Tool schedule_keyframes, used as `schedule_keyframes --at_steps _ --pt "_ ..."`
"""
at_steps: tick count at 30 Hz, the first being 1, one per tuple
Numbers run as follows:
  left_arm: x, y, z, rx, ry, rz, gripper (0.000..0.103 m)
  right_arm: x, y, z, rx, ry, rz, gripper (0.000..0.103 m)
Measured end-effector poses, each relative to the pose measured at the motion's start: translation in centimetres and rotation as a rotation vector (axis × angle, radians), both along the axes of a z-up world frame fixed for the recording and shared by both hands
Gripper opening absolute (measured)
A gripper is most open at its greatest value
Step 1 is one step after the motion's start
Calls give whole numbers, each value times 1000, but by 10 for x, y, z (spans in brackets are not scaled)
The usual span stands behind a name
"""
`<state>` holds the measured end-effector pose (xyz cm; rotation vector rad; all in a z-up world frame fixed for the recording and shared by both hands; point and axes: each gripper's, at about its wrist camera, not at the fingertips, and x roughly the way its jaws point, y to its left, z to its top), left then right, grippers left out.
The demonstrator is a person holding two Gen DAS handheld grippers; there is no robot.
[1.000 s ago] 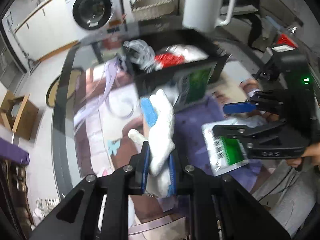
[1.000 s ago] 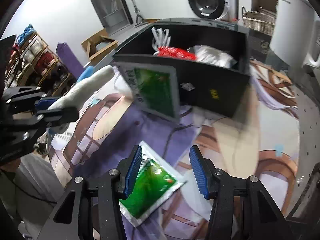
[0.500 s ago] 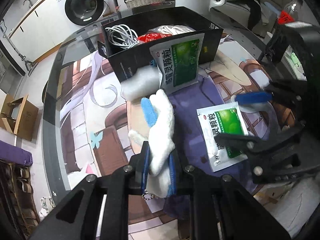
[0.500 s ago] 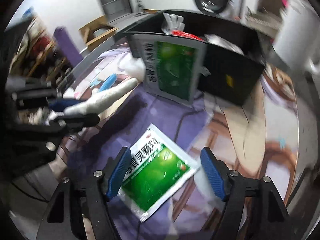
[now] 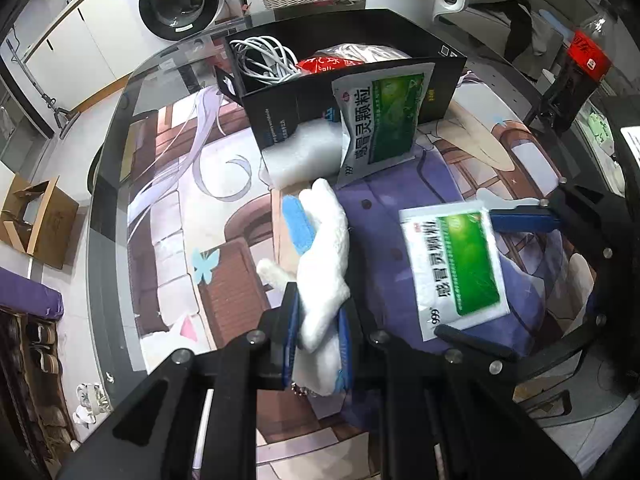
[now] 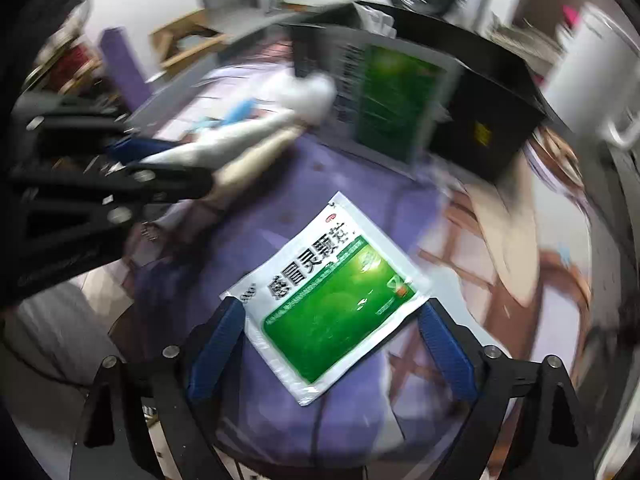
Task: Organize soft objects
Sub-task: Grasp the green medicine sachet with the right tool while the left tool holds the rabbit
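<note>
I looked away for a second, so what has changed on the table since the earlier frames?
The right gripper has moved in over the flat green sachet, its jaws just opening wide to straddle it; the pads are not pressing yet. The left gripper stays shut on the white plush toy. The second sachet still leans on the black box.

Left gripper (image 5: 318, 332) clamping white plush toy (image 5: 324, 252), green sachet (image 5: 456, 268) flat nearby (right gripper (image 5: 492, 276) straddling it)

Both wrist views look steeply down, close over the worktop (image 5: 168, 184), sharing the flat green sachet (image 5: 456, 272) and black box (image 6: 492, 108).
</note>
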<state>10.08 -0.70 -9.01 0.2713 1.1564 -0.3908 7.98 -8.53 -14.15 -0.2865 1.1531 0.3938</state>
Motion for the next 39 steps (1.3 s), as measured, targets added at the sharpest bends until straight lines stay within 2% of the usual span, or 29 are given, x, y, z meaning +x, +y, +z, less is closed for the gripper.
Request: schedule_keyframes --at_steps 1,4,5,9,13,14,15,17,18,23,24,26,30,32,33,39 --pt "0 0 -1 -3 3 -1 15 0 2 1 5 -5 36 81" --pt "-1 -2 -2 -12 10 -5 15 1 -5 5 11 -5 76 58" --pt "-1 -3 -3 -14 12 -7 15 1 -8 7 8 -9 79 47" --pt "-2 -10 -7 -17 19 -16 15 9 -31 12 21 5 73 30" --pt "-3 -16 -10 -12 22 -20 15 21 -50 13 72 36 -7 31" --pt "-3 -16 -10 -11 22 -19 16 21 -54 13 89 47 -26 36" --pt "-4 -17 -10 -11 22 -21 16 23 -59 14 109 60 -48 49" --pt "-4 -16 -10 -14 22 -19 16 27 -64 16 129 74 -91 66" --pt "-4 -16 -10 -17 24 -18 16 29 -64 16 130 77 -105 70" --pt "0 -11 -8 -10 10 3 16 43 -56 15 137 87 -151 76" --pt "2 -9 -8 -5 8 19 16 48 -52 13 134 84 -162 82" --pt "7 -2 -10 -2 15 56 16 56 -40 10 128 65 -176 88" --pt "8 4 -11 -17 24 72 16 65 -16 6 106 35 -170 87" --pt "6 3 -11 -14 21 64 16 63 -3 0 42 -9 -123 85" --pt "6 2 -12 -12 21 58 16 62 0 0 21 -26 -103 74" --pt "8 3 -14 -20 29 66 21 47 -3 5 54 -74 15 44"
